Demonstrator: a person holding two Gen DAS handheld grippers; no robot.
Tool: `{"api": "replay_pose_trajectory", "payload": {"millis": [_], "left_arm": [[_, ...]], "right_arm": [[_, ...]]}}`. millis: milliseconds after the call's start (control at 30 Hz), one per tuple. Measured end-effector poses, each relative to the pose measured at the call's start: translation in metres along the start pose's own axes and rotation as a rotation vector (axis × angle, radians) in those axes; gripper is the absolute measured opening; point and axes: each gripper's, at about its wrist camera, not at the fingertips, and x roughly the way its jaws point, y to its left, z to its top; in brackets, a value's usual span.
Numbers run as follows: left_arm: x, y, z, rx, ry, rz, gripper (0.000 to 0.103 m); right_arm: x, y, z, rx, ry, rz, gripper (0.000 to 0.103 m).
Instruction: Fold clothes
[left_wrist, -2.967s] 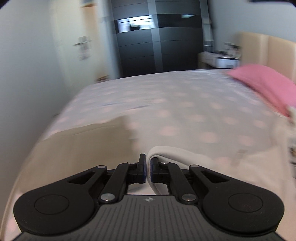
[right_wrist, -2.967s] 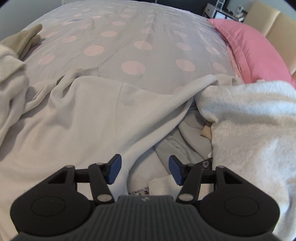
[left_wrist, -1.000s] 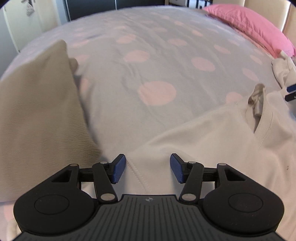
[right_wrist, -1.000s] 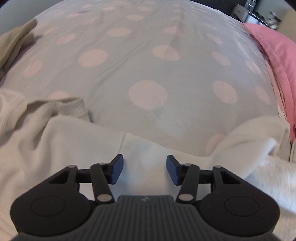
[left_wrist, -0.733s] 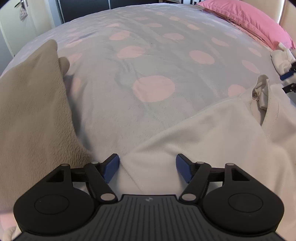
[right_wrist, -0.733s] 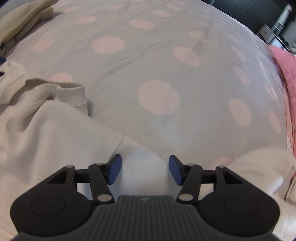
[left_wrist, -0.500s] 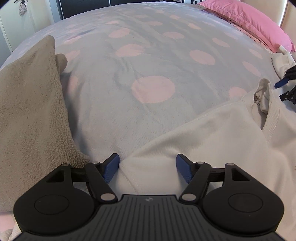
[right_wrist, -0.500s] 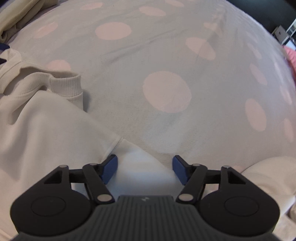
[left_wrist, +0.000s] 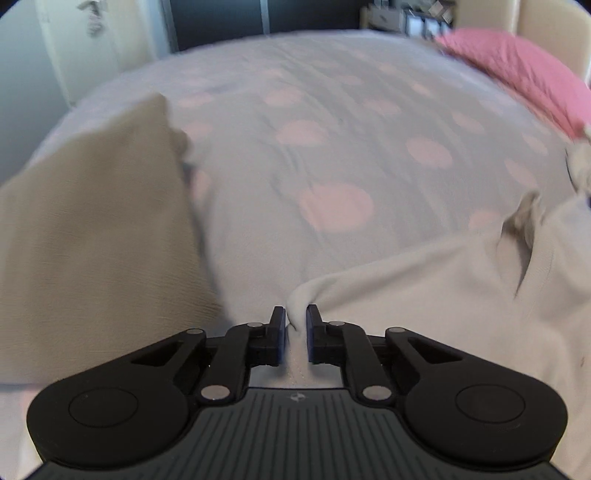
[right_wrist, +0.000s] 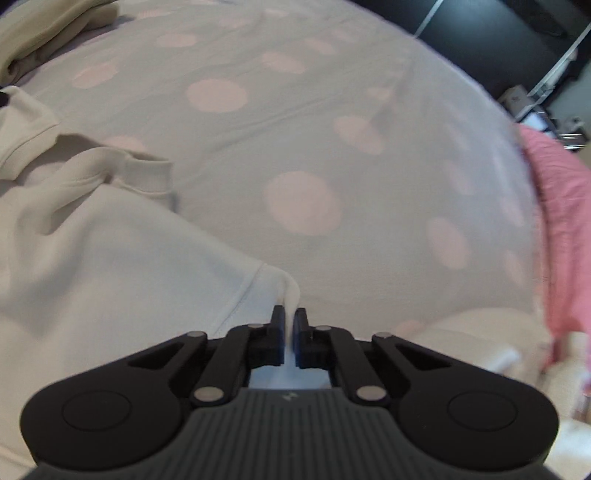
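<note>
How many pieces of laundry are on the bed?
3: a cream sweatshirt at the near edge, a beige fleece to its left, and a blurred pale heap to its right by the pink pillow. The heap may hide more.

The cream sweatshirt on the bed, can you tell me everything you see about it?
The cream sweatshirt is soft, thick knit with stitched seams, a ribbed cuff and a neck opening. It lies rumpled on the spotted bedcover. The left claw is closing on one pinched edge; the right claw pinches another.
</note>
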Motion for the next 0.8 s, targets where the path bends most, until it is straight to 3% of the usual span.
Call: {"api": "replay_pose_trajectory", "payload": {"millis": [267,367,533,667,733,800], "left_arm": [[-0.102,0.037,0.000,-0.127,-0.134,0.059,0.009],[-0.151,0.049,-0.003,-0.178,-0.213,0.048,0.009],[-0.245,0.052,-0.003,-0.177,-0.378,0.059,0.009],[-0.324,0.055,-0.006,-0.168,-0.509,0.043,0.009],[-0.352,0.053,-0.009,-0.149,-0.524,0.038,0.009],[-0.366,0.050,-0.014,-0.127,-0.492,0.020,0.008]], "right_arm": [[-0.106,-0.038,-0.030,0.122,-0.061,-0.234,0.004],[-0.151,-0.038,-0.039,0.152,-0.106,-0.312,0.004],[-0.244,-0.030,-0.053,0.190,-0.215,-0.402,0.003],[-0.327,-0.022,-0.070,0.238,-0.312,-0.415,0.001],[-0.363,-0.016,-0.083,0.260,-0.330,-0.390,0.001],[-0.388,-0.010,-0.097,0.270,-0.331,-0.349,0.001]]}}
